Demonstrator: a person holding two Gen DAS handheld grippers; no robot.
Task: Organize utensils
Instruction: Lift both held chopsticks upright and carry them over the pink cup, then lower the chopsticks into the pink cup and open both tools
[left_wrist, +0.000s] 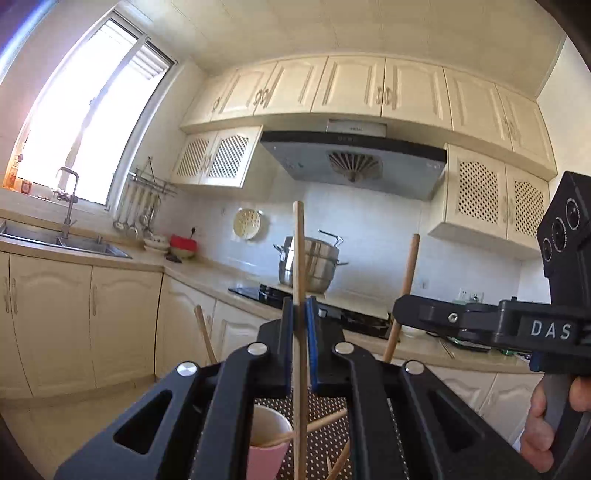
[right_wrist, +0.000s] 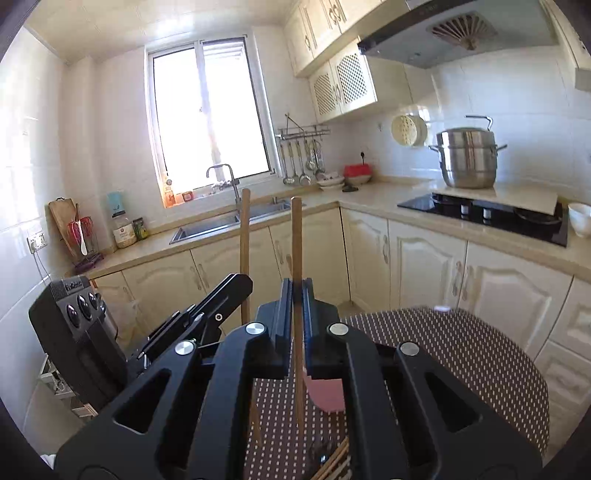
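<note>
Kitchen cabinets in cream run along two walls, under a bright window (right_wrist: 210, 110) and a range hood (left_wrist: 352, 162), with a steel sink (right_wrist: 207, 225) and a black hob carrying a stacked steel pot (right_wrist: 467, 157). Closer in, a round table with a brown dotted cloth (right_wrist: 461, 354) lies below both tools. On it stands a pink cup (left_wrist: 266, 439), with loose chopsticks (right_wrist: 334, 463) lying nearby, some seemingly leaning on the cup. The left gripper (left_wrist: 300, 332) has its jaws pinched tight on a wooden stick (left_wrist: 299, 251), held nearly upright and well clear of the cloth, its lower end hanging just beside the cup's rim. The right gripper (right_wrist: 297, 314) is likewise clamped on a wooden-handled spatula (right_wrist: 296, 236), upright, with its pink blade (right_wrist: 325, 393) hanging below the jaws over the table. A person's hand (left_wrist: 546, 428) grips the right tool's handle. Both utensils are gripped near mid-length by narrow pads, so either could pivot or slide if tilted quickly. Lowering the left stick carelessly could knock the light cup over or catch the chopsticks. The two tall handles stand near each other and could collide if the hands converge.
</note>
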